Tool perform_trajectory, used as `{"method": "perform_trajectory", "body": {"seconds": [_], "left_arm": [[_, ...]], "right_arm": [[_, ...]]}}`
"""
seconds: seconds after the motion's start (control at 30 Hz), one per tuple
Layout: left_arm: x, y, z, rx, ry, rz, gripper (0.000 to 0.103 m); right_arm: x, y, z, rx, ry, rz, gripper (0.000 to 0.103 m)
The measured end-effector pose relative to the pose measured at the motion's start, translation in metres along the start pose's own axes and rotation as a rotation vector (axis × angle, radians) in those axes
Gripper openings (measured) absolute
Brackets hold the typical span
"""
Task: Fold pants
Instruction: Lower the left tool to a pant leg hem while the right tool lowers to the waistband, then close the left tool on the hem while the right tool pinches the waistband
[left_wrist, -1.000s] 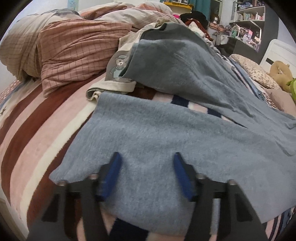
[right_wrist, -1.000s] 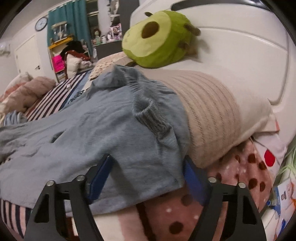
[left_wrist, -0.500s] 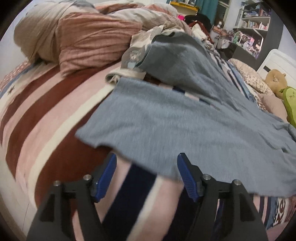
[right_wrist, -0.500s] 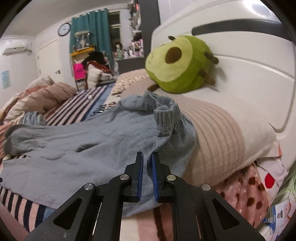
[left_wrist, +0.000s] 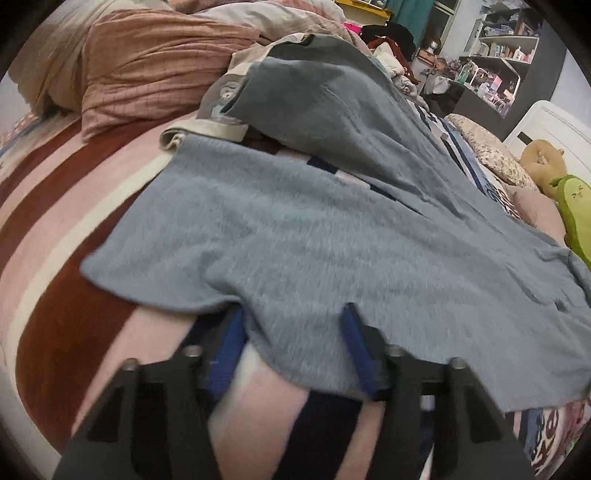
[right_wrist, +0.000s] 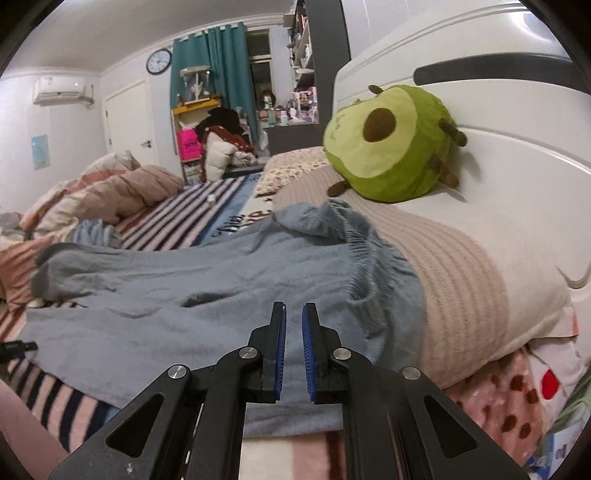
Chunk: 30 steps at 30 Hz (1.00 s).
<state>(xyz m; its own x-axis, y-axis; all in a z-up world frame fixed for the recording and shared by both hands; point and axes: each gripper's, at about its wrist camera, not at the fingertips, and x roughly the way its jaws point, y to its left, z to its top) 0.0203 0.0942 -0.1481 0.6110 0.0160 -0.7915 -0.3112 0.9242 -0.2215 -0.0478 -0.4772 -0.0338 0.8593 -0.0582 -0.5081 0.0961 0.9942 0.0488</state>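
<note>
Grey-blue pants lie spread across the striped bed, one leg near me and the other leg draped over a heap behind it. My left gripper sits at the near leg's hem. Its jaws are closing with the hem's edge hanging between them, and the pads do not visibly press it. In the right wrist view the pants run leftward from the gathered waistband, which rests against a pillow. My right gripper is shut just short of the waistband, with pants cloth filling the narrow slit between its pads.
A green avocado plush sits on the beige ribbed pillow against the white headboard. A rumpled pink quilt is heaped at the far end of the striped blanket. Cluttered shelves stand beyond the bed.
The left gripper drew back off the leg, then came forward onto the hem with narrower jaws. The right gripper went from wide open to shut and rose a little.
</note>
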Motion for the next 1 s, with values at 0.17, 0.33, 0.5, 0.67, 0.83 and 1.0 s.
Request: {"method": "perform_trajectory", "body": {"seconds": [0.17, 0.33, 0.5, 0.67, 0.83, 1.0], "left_arm": [[-0.005, 0.001, 0.009, -0.006, -0.040, -0.050, 0.005], [-0.025, -0.011, 0.018, 0.036, -0.120, -0.063, 0.004], [-0.038, -0.025, 0.023, 0.080, -0.161, -0.054, 0.004], [-0.048, -0.031, 0.024, 0.103, -0.194, -0.036, 0.004], [-0.051, -0.036, 0.026, 0.125, -0.207, -0.021, 0.004], [-0.052, -0.039, 0.032, 0.143, -0.219, -0.014, 0.004]], "right_arm": [[0.001, -0.017, -0.003, 0.021, 0.025, -0.067, 0.021], [0.004, -0.028, -0.006, 0.016, 0.059, -0.131, 0.060], [0.022, -0.031, -0.009, -0.009, 0.096, -0.148, 0.060], [0.040, -0.029, -0.014, -0.075, 0.112, -0.258, 0.060], [0.043, -0.039, -0.015, -0.035, 0.132, -0.238, 0.011], [0.033, -0.032, -0.005, -0.049, 0.118, -0.157, 0.003]]}}
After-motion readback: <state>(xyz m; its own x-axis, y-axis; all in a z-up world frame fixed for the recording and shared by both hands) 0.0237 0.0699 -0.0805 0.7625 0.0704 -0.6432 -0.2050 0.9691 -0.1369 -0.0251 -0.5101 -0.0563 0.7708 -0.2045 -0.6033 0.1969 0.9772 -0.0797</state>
